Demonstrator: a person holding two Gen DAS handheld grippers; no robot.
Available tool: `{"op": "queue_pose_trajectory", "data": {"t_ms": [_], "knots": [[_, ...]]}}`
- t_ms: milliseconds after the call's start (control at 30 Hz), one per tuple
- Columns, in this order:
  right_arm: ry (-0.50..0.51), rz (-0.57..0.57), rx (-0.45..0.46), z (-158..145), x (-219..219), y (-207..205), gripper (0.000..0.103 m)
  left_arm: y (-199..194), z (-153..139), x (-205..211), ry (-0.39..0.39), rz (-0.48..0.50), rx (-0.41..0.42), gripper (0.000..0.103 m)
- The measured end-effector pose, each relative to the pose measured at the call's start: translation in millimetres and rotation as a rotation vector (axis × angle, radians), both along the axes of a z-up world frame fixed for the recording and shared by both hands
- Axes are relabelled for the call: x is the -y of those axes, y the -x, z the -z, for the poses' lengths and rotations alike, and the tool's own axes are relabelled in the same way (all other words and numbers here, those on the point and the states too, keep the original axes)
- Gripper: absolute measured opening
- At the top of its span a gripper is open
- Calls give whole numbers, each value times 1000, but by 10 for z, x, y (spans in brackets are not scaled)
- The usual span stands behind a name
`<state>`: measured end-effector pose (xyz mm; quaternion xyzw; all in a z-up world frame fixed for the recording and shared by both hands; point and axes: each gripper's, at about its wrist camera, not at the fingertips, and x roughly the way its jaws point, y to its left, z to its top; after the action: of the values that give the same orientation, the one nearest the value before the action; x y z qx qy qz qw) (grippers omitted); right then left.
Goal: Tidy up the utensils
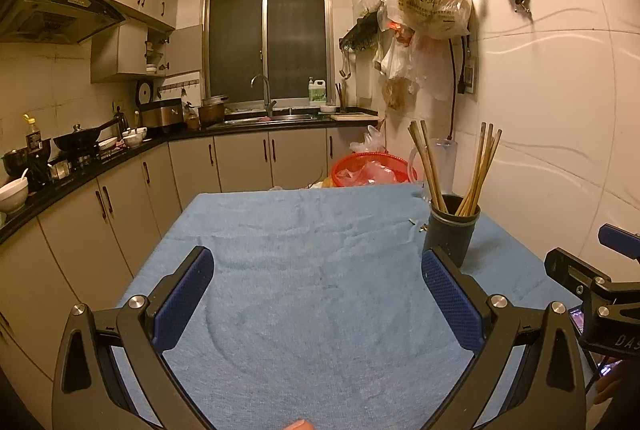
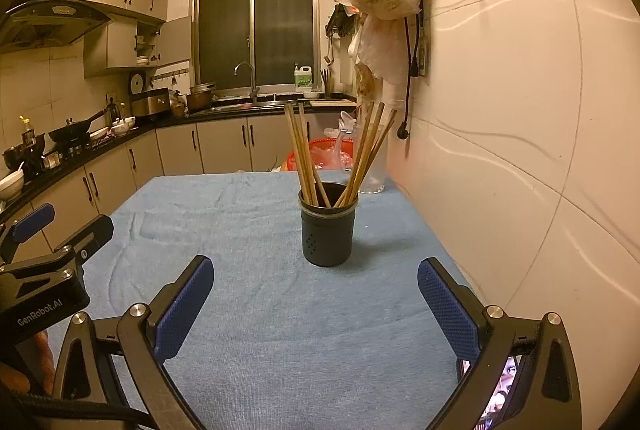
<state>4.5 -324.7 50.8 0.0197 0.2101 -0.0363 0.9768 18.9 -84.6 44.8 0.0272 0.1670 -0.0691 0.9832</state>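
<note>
Blue towel (image 2: 256,230) over the table, red basket (image 1: 374,168) beyond, clear jug (image 2: 376,166) beside wall.

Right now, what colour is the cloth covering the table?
Light blue cloth, clearest in the right wrist view.

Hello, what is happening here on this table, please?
A person holds a claw in each hand over a table with a blue towel. Both the left claw and the right claw are open and hold nothing. The chopsticks stand in a dark holder on the towel, in front of the right claw. No loose utensils are visible on the towel.
</note>
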Motion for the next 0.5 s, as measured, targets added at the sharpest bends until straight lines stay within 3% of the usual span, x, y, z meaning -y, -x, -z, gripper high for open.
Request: {"op": "queue_pose_trajectory", "data": {"t_ms": [500], "knots": [[4,-5,16,-34,-16,42,103,118,-74,-32,-2,5,35,103]]}}
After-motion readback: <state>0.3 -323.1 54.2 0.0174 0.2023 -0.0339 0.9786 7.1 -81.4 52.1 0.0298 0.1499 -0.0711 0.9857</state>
